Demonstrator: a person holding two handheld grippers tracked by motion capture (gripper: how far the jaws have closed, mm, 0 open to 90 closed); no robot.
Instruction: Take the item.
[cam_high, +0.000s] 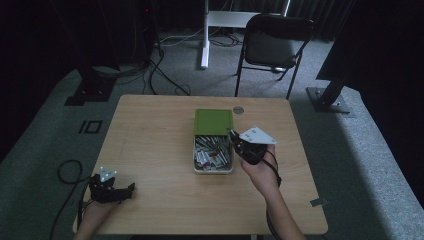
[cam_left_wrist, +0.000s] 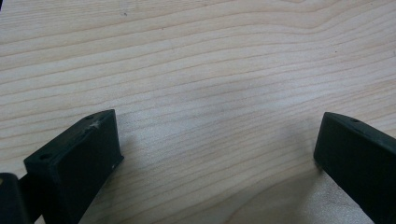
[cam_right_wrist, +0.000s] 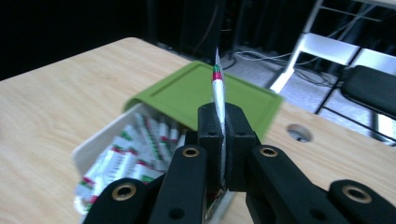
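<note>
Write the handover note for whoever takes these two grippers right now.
Right gripper: fingers shut on one sachet, held upright at the right edge of the box.
Left gripper: open, holding nothing, low over bare table at the near left corner.
Things: the white box sits mid-table with many more sachets inside; its green lid lies over the box's far end.
Done: one sachet gripped and lifted clear of the pile.
Left: probably set this sachet down outside the box; where it belongs cannot be told from here. The rest are still in the box.
</note>
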